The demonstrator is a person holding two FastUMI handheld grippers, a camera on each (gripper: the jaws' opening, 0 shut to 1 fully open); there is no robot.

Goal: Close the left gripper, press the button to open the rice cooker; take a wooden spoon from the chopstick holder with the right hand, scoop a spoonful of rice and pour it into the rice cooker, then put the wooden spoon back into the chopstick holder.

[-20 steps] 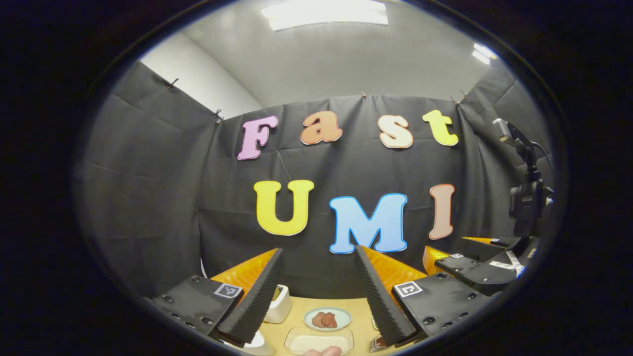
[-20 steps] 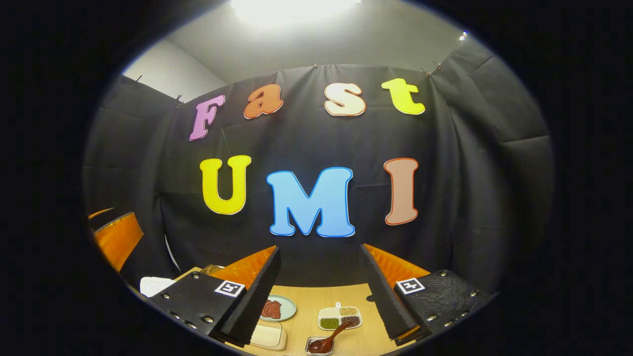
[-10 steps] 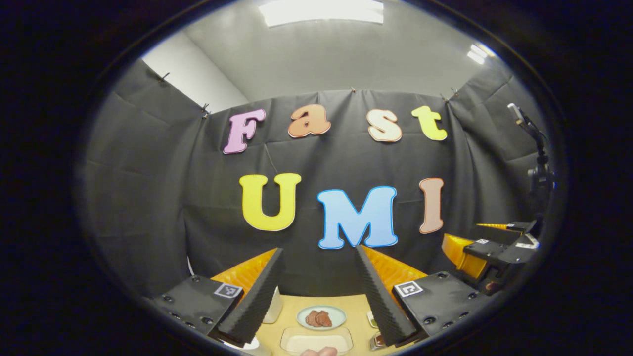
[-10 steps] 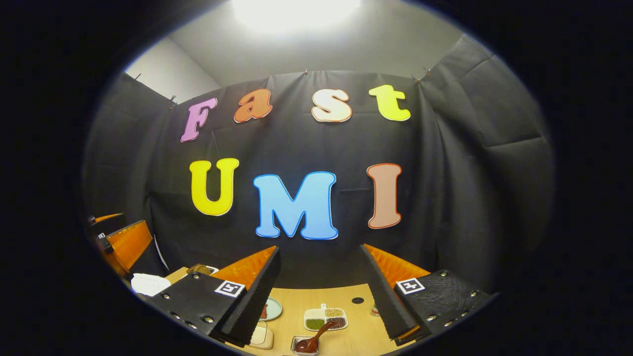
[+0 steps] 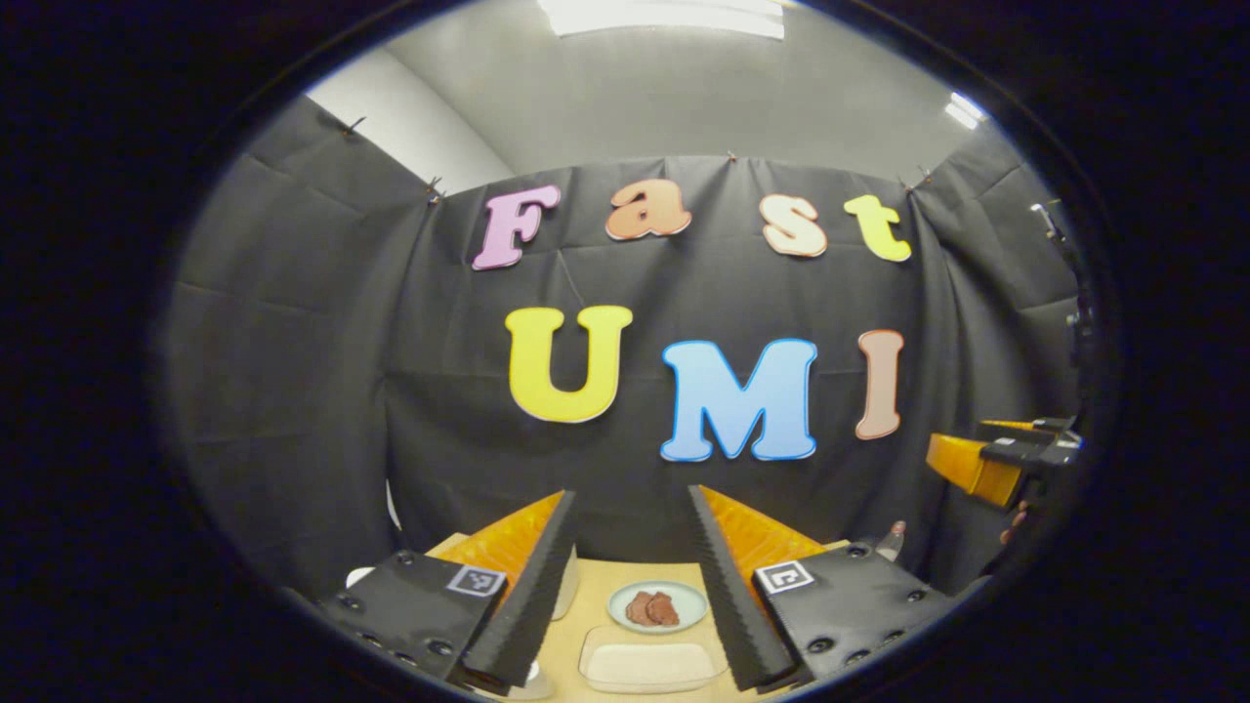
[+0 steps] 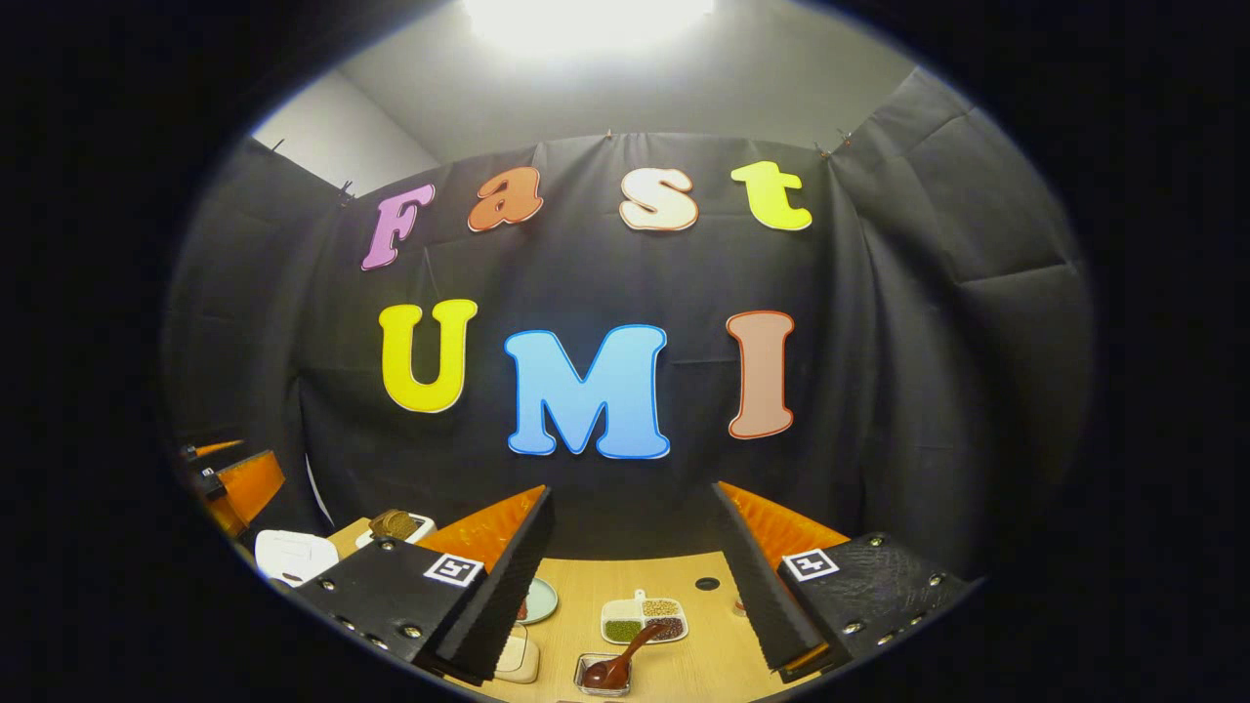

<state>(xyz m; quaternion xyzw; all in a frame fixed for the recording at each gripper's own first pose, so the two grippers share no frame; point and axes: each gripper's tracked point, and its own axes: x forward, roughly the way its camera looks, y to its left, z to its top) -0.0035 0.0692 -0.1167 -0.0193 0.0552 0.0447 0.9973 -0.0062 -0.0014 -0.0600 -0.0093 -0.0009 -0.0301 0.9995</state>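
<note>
With both hand-held grippers released and empty, the spoon lies ahead of and below the right hand-held gripper, bowl in a small dish; judged light, rigid and smooth, grasp it mid-handle.

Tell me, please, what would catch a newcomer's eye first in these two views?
In the left gripper view, the left gripper stands open above a round plate of brown food on the wooden table. In the right gripper view, the open right gripper frames a divided dish of grains and a dark spoon.
</note>
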